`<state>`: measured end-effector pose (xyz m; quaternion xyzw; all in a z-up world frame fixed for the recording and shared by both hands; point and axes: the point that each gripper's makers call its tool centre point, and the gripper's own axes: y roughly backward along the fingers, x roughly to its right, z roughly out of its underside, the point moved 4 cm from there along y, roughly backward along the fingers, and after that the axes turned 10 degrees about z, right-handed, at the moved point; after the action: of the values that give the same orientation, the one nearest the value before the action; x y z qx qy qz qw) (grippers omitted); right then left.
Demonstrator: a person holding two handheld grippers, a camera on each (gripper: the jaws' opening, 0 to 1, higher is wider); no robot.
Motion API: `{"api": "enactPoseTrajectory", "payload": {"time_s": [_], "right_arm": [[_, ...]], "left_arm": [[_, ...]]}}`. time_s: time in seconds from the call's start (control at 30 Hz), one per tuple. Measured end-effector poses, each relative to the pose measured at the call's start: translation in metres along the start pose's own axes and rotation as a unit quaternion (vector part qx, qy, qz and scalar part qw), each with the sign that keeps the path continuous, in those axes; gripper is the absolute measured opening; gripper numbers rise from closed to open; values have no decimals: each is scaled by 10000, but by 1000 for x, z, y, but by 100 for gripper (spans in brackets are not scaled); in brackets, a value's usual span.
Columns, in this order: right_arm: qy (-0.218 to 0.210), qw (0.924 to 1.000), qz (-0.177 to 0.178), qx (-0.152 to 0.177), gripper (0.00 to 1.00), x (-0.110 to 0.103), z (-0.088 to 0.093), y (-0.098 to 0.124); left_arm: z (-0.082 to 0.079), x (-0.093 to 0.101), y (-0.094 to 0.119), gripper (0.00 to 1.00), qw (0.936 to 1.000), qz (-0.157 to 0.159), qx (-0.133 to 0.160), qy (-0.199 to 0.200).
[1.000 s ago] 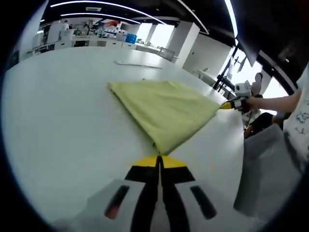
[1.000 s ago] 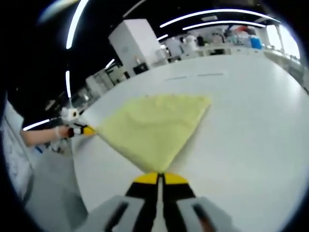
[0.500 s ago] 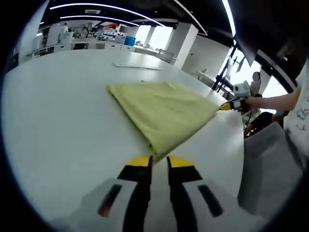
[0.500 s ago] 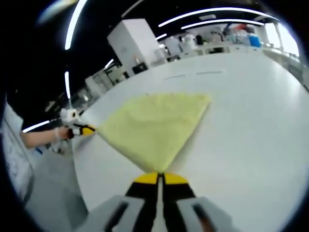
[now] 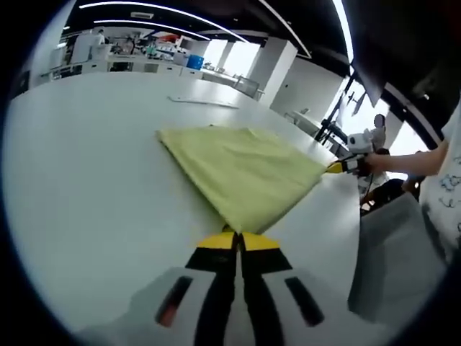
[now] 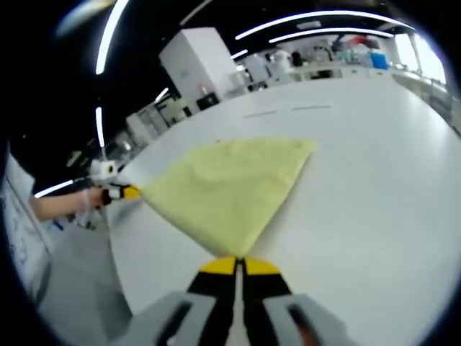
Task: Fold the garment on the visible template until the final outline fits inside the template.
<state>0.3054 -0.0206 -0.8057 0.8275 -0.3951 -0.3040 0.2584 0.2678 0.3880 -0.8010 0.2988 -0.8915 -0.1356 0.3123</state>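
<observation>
1. Broad white table [image 5: 86, 187], matte, bare apart from the cloth; a thin pale line marking [image 5: 203, 101] on the far part.
2. Yellow garment [image 5: 241, 169] folded flat on the table, near the right edge in the left gripper view; roughly triangular outline in the right gripper view [image 6: 227, 189].
3. Left gripper [image 5: 238, 236]: yellow-tipped jaws pressed together on the near corner of the garment.
4. Right gripper [image 6: 235, 261]: jaws together, clamped on the opposite corner; also seen in the left gripper view, held in a hand [image 5: 374, 163].
5. Beyond: open hall, dark ceiling with long light strips [image 6: 317, 23], white pillar [image 6: 198, 61], benches with equipment [image 5: 144, 54].
</observation>
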Motion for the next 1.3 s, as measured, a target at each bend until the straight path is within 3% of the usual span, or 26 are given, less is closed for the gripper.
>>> {"api": "enactPoseTrajectory", "payload": {"time_s": [0.53, 0.93, 1.03, 1.1, 1.2, 1.23, 1.27, 1.3], "right_arm": [[-76, 10000, -35, -29, 0, -12, 20, 13], [-61, 10000, 13, -41, 3, -19, 21, 18], [43, 9999, 93, 96, 26, -19, 16, 24], [249, 9988, 266, 334, 48, -16, 7, 28], [555, 9946, 552, 683, 85, -14, -3, 35], [503, 9948, 547, 698, 93, -17, -3, 38], [519, 9945, 552, 717, 99, -18, -4, 40], [599, 9933, 618, 773, 99, -17, -6, 43]], "left_arm": [[20, 15, 9, 0, 10000, 7, -41, 77], [19, 19, 14, 0, 9999, -74, -24, -142], [11, 19, 19, 16, 9995, -164, 59, -278], [5, 23, 24, 30, 9985, -257, 66, -479], [-1, 33, 26, 64, 9965, -395, 46, -733], [-2, 39, 26, 81, 9959, -465, 14, -774], [-1, 40, 26, 92, 9952, -510, -39, -838], [1, 34, 29, 99, 9933, -577, -71, -1002]]}}
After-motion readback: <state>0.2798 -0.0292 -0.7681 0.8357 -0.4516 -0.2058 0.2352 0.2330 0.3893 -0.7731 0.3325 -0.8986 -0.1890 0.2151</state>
